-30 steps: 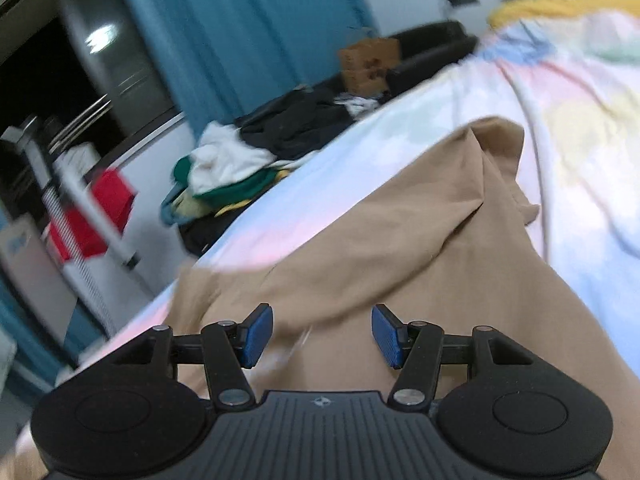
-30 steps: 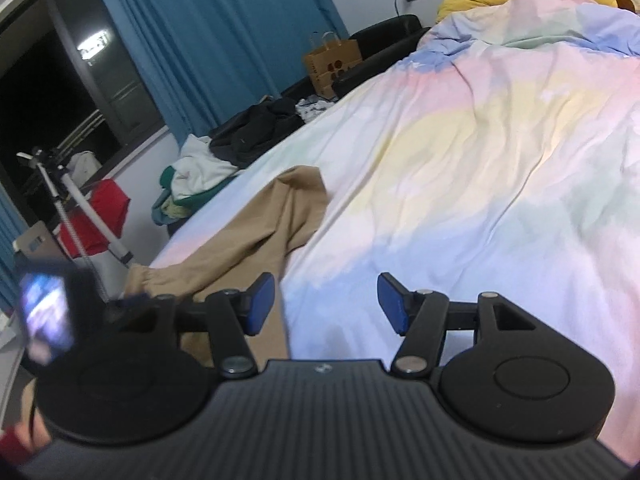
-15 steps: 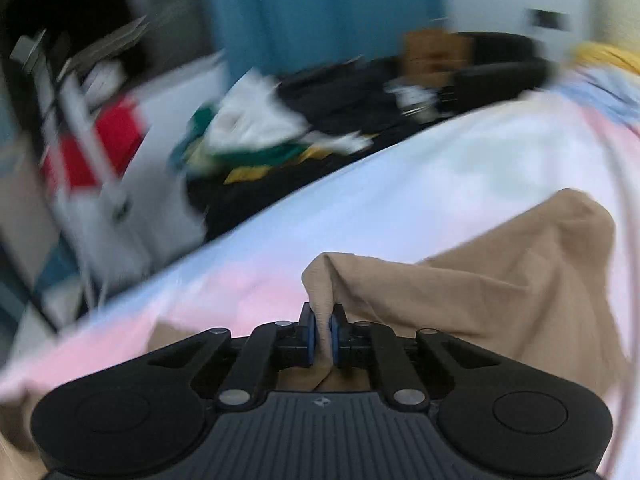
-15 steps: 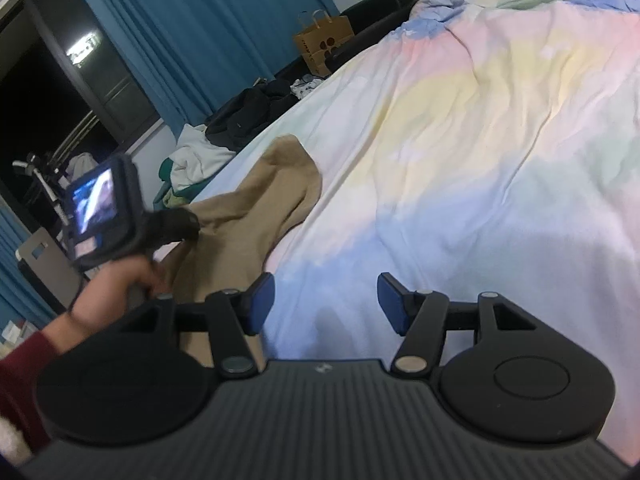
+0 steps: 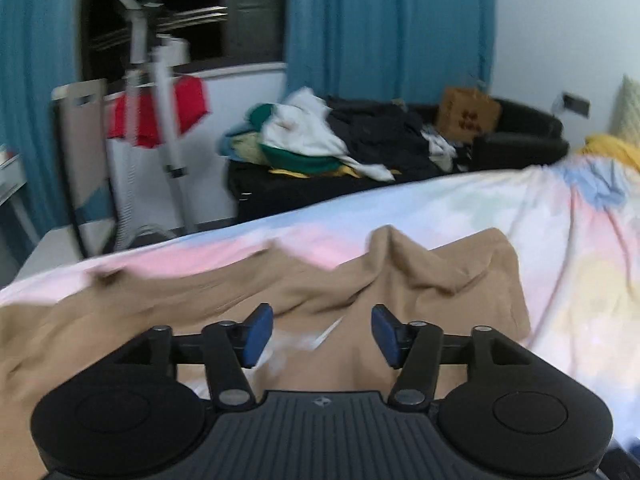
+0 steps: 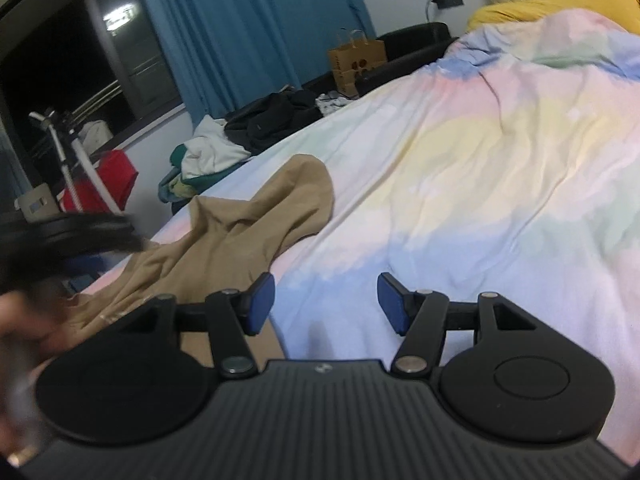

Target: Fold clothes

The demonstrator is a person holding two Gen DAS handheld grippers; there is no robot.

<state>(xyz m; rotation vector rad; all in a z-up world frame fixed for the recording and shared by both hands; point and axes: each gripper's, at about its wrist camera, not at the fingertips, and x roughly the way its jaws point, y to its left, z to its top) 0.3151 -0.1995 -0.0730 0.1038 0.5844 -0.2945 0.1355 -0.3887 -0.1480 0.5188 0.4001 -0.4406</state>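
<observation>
A tan garment [image 5: 420, 280] lies crumpled on the pastel bedspread [image 5: 580, 240], with a raised fold near its far edge. My left gripper [image 5: 322, 334] hovers just above it; its jaws are opening and nothing sits between the blue pads. In the right wrist view the same tan garment [image 6: 260, 220] stretches along the bed's left side. My right gripper [image 6: 326, 304] is open over the bedspread [image 6: 480, 160], just right of the garment's edge, and holds nothing. The left gripper [image 6: 60, 236] shows there as a dark blur over the garment, with a person's hand [image 6: 24, 320] behind it.
Beyond the bed, a black sofa carries a heap of clothes [image 5: 320, 140] and a brown paper bag [image 5: 468, 114]. A white stand [image 5: 160, 100] and a red cloth [image 5: 188, 100] are by the window with blue curtains. A yellow pillow [image 6: 560, 0] lies at the head.
Half a second ago my left gripper was shut on a fold of the tan garment; now it has let go, opened and rolled level. The garment is more bunched. The right gripper stayed put.
</observation>
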